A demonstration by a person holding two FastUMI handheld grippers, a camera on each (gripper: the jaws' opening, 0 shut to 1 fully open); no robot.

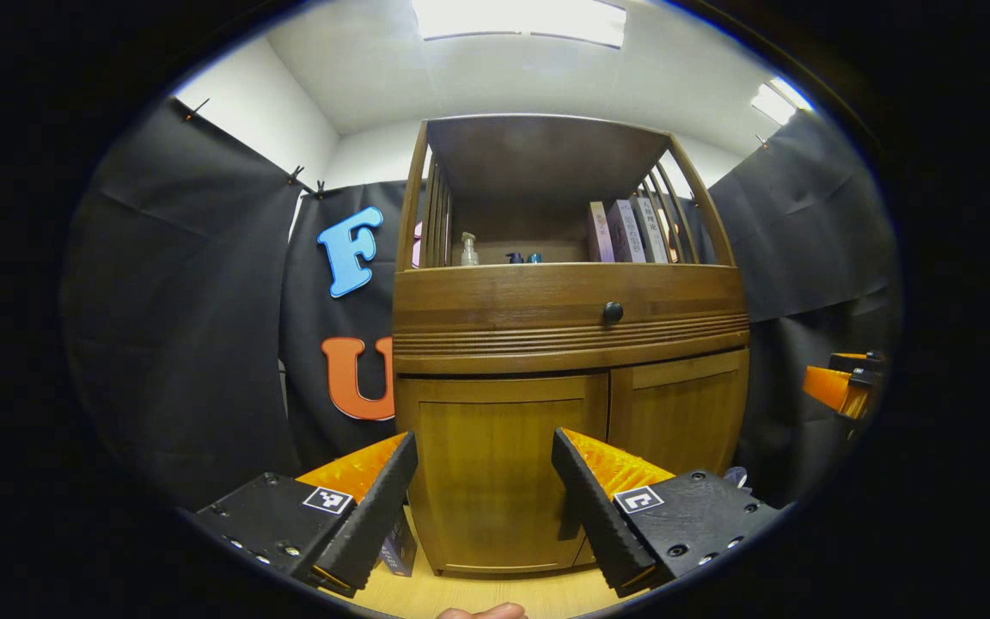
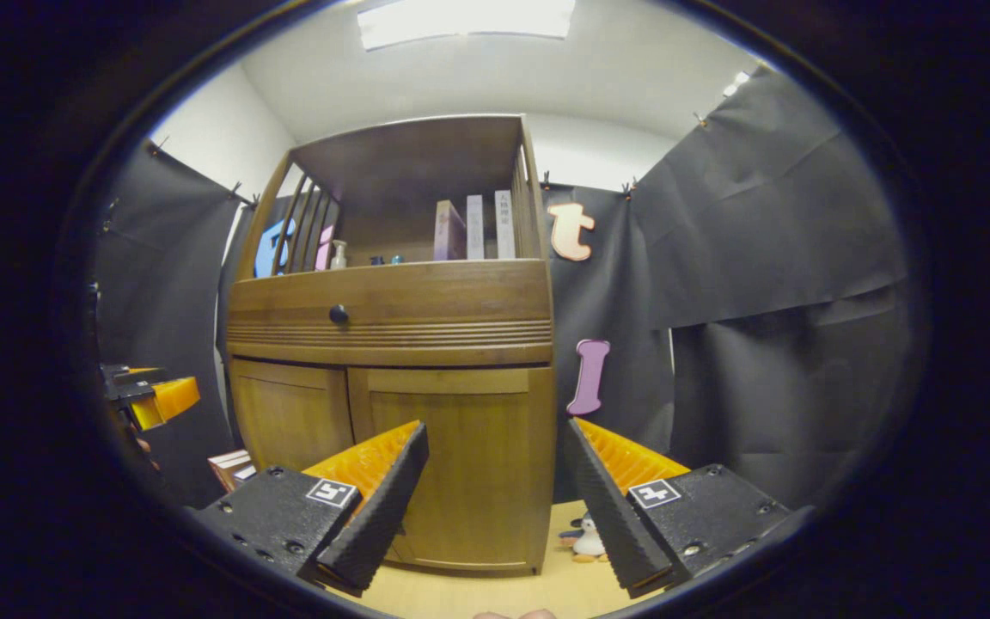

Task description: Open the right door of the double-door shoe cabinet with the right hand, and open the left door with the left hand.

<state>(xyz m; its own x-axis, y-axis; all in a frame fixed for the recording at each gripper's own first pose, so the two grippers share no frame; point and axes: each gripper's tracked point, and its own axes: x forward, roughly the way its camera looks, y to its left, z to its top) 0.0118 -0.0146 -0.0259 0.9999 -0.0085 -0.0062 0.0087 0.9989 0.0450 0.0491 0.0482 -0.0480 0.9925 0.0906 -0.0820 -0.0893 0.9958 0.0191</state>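
Your shoe cabinet stands upright on the wooden floor, backed against the booth wall, long axis vertical, its front facing you. Both lower doors are shut: the left door and the right door meet at a seam in the middle, so each should swing outward from there. I can't make out a handle on either door. Your left gripper hangs squarely before the left door, jaws spread wide, empty and apart from the wood. Your right gripper faces the right door near the cabinet's outer edge, equally wide apart, so each hand is staged for its own door.
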